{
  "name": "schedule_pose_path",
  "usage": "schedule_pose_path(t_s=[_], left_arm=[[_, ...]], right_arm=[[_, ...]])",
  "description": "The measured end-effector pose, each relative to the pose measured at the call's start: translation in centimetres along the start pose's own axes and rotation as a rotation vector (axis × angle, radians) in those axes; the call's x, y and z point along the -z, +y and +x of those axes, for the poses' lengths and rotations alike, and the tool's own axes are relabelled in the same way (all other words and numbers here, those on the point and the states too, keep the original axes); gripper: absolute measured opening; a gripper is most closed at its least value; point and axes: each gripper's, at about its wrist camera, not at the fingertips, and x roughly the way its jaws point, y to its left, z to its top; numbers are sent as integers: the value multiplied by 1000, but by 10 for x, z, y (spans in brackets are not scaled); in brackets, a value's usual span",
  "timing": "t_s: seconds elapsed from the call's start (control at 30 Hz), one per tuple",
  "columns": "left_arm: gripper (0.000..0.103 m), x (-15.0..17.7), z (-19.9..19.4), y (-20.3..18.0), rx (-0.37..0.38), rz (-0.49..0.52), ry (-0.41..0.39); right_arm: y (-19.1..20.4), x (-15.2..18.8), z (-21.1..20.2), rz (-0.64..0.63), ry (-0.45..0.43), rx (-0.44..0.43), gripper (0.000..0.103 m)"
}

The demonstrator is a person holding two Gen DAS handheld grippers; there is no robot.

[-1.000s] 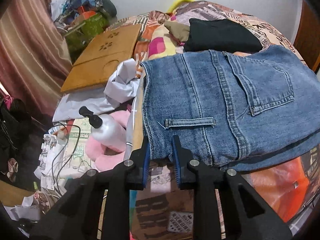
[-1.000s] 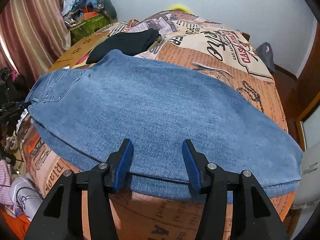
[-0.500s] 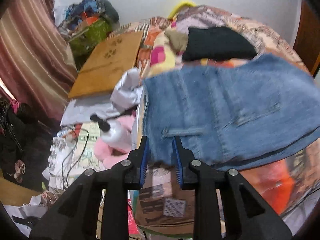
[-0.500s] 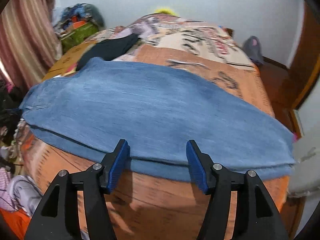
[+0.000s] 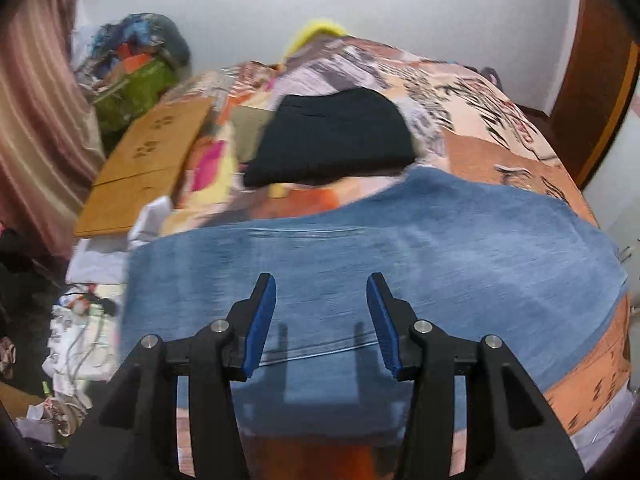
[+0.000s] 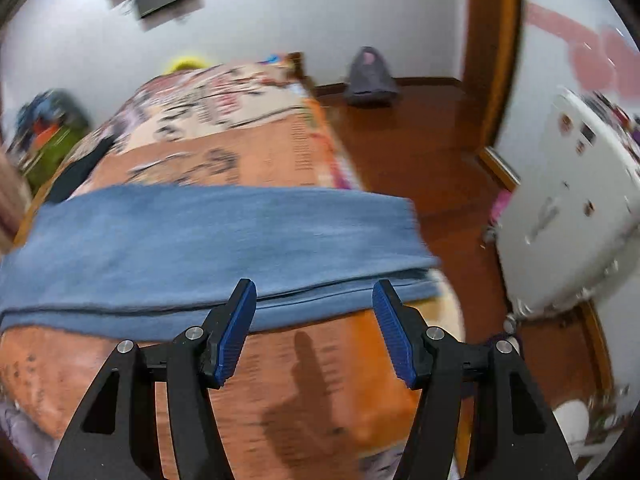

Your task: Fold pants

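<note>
The jeans (image 5: 400, 264) are lying flat across the near end of the bed (image 5: 500, 152), already doubled lengthwise so one leg is resting on the other, which is why two stacked denim edges are showing along the side closest to the right gripper (image 6: 314, 328). That gripper is hanging released, nothing between its blue pads (image 6: 236, 332), above the bare orange bedcover just short of the jeans' near edge and close to the hem end; it is probably lining up to take that end for the next crosswise fold. The left gripper (image 5: 322, 324) is likewise hovering empty over the denim, its jaws having just been opening, with no cloth caught between them and only their shadows falling on the fabric below. Being spread smooth near the bed's edge is keeping the jeans within easy reach of both hands. Beyond them, a folded black garment (image 5: 332, 136) is sitting further up the bed, apart from the jeans, likely set aside as finished. To the left, a wooden board (image 5: 148, 168) is lying beside the bedding.
</note>
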Motion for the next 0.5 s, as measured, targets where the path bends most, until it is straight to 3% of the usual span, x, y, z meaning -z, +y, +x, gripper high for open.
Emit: schedule_pose_path(t_s=[0.2,0.5], left_arm=[[48,7,29,-43,23,40,76],[50,22,49,-60,-36,45,129]], right_arm=[[-50,-6,28,143,16,-1,57],[-65,-1,75,269,65,-93,57]])
